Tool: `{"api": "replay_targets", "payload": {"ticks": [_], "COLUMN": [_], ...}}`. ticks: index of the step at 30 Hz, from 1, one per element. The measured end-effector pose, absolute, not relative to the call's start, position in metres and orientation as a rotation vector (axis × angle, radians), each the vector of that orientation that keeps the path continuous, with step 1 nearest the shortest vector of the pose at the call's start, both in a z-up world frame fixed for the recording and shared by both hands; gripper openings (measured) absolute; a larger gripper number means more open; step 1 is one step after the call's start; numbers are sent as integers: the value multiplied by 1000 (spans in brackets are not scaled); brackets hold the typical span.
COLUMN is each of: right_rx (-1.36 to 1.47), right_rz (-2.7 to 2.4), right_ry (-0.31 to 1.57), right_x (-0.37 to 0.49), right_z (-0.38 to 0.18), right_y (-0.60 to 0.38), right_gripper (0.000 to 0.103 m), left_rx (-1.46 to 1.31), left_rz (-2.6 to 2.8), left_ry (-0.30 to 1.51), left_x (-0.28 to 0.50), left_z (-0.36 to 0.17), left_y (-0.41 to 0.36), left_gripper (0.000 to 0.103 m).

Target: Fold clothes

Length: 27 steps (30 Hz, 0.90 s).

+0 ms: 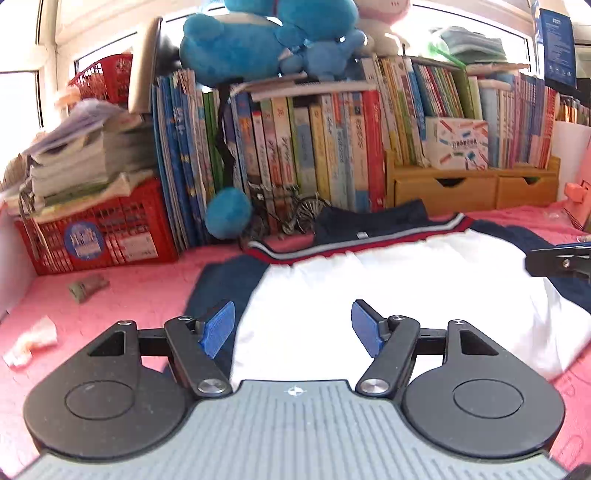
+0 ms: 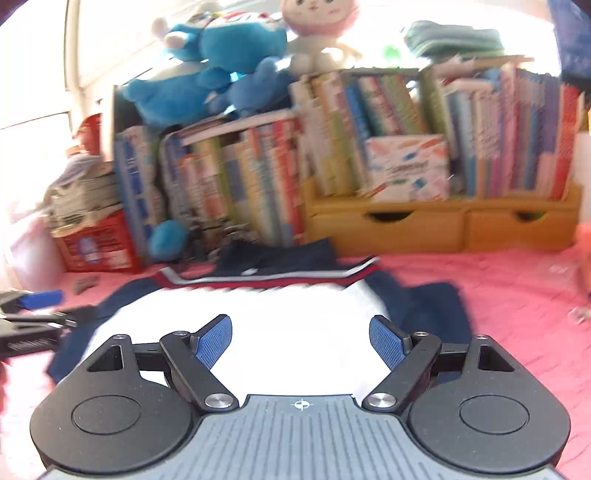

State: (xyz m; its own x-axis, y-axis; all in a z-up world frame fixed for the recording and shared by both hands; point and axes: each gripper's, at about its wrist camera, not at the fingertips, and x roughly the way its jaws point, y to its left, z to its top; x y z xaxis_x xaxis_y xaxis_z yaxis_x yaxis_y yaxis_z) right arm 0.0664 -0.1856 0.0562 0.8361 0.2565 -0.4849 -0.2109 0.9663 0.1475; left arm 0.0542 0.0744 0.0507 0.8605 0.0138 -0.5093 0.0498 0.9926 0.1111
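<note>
A white garment with navy sleeves and a red, white and navy striped band lies on the pink cover. It also shows in the right wrist view, which is blurred. My left gripper is open and empty, held over the garment's near left part. My right gripper is open and empty over the garment's near edge. The right gripper's finger shows at the right edge of the left wrist view. The left gripper shows at the left edge of the right wrist view.
A row of upright books and a wooden drawer unit stand behind the garment. A red crate with stacked papers stands at the left. Blue plush toys sit on top. A small cloth scrap and a crumpled tissue lie on the cover.
</note>
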Motion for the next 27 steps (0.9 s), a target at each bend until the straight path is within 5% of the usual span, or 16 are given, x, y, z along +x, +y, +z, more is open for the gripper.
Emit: {"api": "replay_targets", "payload": {"ticks": [4,14,27], "right_rx": [60,-12,-59], "right_rz": [259,277,-111], "right_ry": [574,687,670], "right_x": [57,35,32], "right_z": [40,2,-3], "right_y": [-165,-117,-234], "right_gripper": [81,89,85], "left_rx": [206,241,182], "left_rz": [61,184,201], "left_ry": [592,625,648], "left_x": [48,52,55], "left_z": [21,7,7], "left_y": [67,83,93], "left_gripper": [69,89,93]}}
